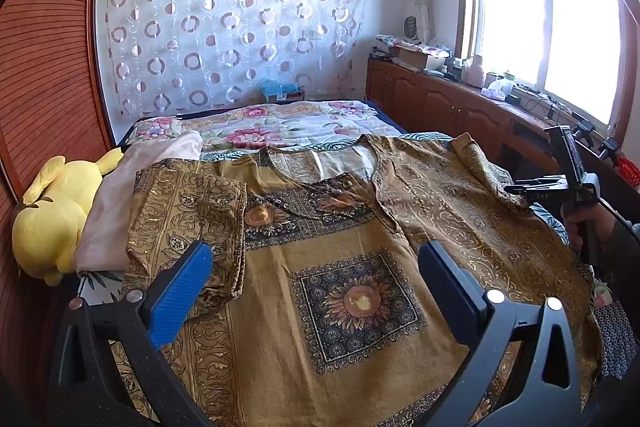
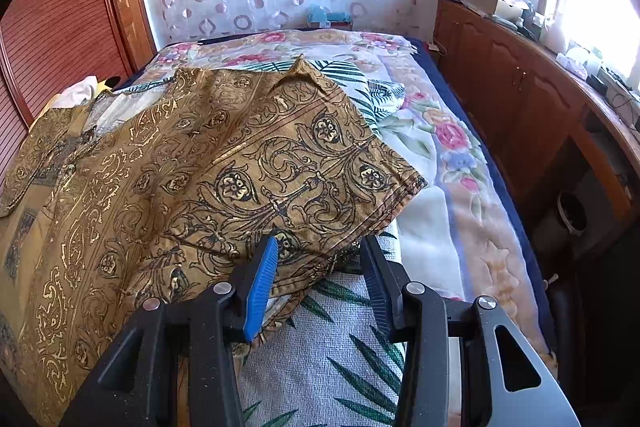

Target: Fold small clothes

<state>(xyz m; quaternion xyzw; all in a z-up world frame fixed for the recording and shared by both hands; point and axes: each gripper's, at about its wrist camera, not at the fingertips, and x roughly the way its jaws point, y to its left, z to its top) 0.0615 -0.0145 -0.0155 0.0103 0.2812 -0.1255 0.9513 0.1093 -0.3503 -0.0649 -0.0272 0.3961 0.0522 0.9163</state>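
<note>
On the bed [image 1: 280, 125], the gold patterned shirt [image 1: 344, 267] lies spread, its left sleeve already folded in beside a pink cloth [image 1: 120, 199] and yellow plush toy [image 1: 48, 219], the left gripper [image 1: 316, 267] hovering wide open, the right gripper [image 2: 320, 263] part-open around the other sleeve's edge, grip uncertain.

Bright window [image 1: 548, 27] above wooden cabinets [image 1: 436, 99]; circle-patterned curtain [image 1: 228, 23] behind the bed [image 1: 280, 123]
</note>
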